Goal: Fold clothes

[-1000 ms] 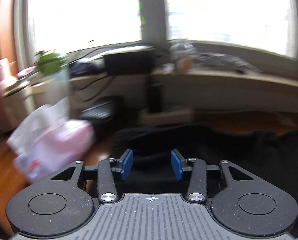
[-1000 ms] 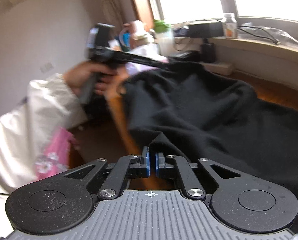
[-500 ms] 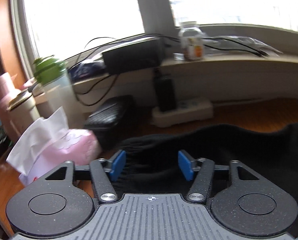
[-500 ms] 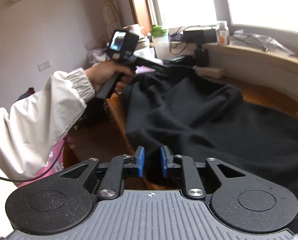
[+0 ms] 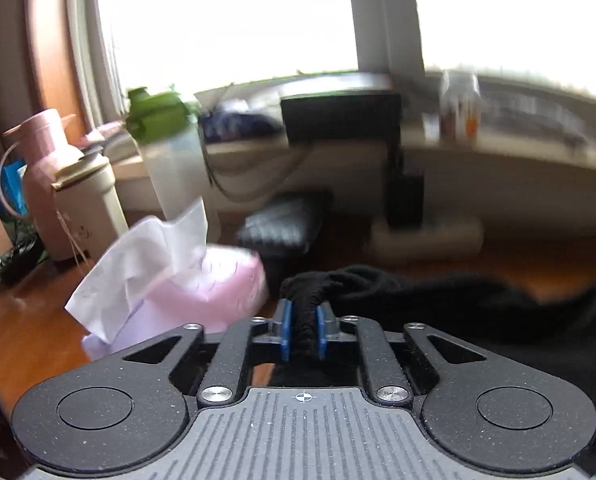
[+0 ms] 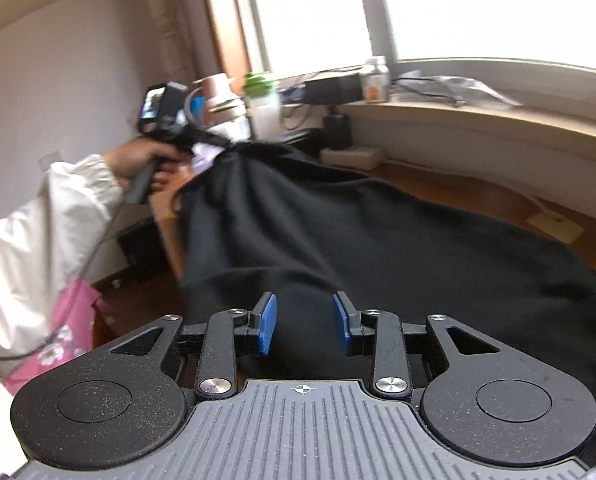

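A black garment (image 6: 378, 232) lies spread over the wooden table. My left gripper (image 5: 302, 330) is shut on a bunched edge of the black garment (image 5: 418, 292), with cloth pinched between its blue pads. In the right wrist view the left gripper (image 6: 217, 145) holds that corner raised at the table's far left. My right gripper (image 6: 305, 326) is open, its blue pads apart over the near edge of the garment, holding nothing.
A pink tissue pack (image 5: 185, 280) sits just left of the left gripper. Behind it stand a green-lidded shaker bottle (image 5: 169, 156), a pink flask (image 5: 45, 176) and a beige cup (image 5: 87, 204). A power strip (image 5: 426, 236) and black box (image 5: 340, 116) line the windowsill. The table edge (image 6: 165, 232) drops off at left.
My left gripper has closed on the garment's edge. My right gripper has let go of the cloth and opened wide.
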Demonstrator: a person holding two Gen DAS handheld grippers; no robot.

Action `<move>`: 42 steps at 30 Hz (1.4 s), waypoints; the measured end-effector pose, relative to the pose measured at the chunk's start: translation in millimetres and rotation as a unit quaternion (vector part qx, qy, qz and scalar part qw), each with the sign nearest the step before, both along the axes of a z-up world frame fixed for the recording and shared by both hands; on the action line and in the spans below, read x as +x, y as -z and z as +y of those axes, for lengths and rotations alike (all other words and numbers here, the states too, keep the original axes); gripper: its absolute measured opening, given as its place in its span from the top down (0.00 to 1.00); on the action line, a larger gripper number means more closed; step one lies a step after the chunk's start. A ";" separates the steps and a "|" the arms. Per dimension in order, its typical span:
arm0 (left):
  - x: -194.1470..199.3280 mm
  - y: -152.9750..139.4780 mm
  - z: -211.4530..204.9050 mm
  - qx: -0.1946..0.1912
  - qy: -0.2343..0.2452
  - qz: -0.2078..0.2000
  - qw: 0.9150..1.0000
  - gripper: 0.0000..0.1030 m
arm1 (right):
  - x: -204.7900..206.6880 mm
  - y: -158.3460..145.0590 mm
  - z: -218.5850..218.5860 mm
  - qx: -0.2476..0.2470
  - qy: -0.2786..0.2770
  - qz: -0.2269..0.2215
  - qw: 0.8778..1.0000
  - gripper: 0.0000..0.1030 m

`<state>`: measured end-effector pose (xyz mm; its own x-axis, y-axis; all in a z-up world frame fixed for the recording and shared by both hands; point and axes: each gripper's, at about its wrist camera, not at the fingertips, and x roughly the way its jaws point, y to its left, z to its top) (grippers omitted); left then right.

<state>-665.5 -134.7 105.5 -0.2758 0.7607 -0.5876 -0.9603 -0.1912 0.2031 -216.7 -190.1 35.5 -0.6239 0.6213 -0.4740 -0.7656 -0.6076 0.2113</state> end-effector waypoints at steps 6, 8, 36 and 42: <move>25.9 -6.8 -12.9 0.040 0.016 -0.003 0.999 0.30 | 46.3 12.7 8.6 0.003 0.076 -0.018 0.997 0.63; 48.4 -7.7 -12.9 0.049 0.047 0.001 0.998 0.26 | 70.1 16.5 5.1 0.002 0.108 -0.019 0.994 0.63; 249.0 70.0 5.5 -0.005 0.334 -0.092 0.938 0.15 | 342.0 50.7 -139.0 -0.028 0.488 -0.045 0.871 0.52; 248.4 68.2 5.1 -0.007 0.347 -0.098 0.933 0.15 | 389.9 58.9 -142.8 -0.050 0.526 0.041 0.848 0.51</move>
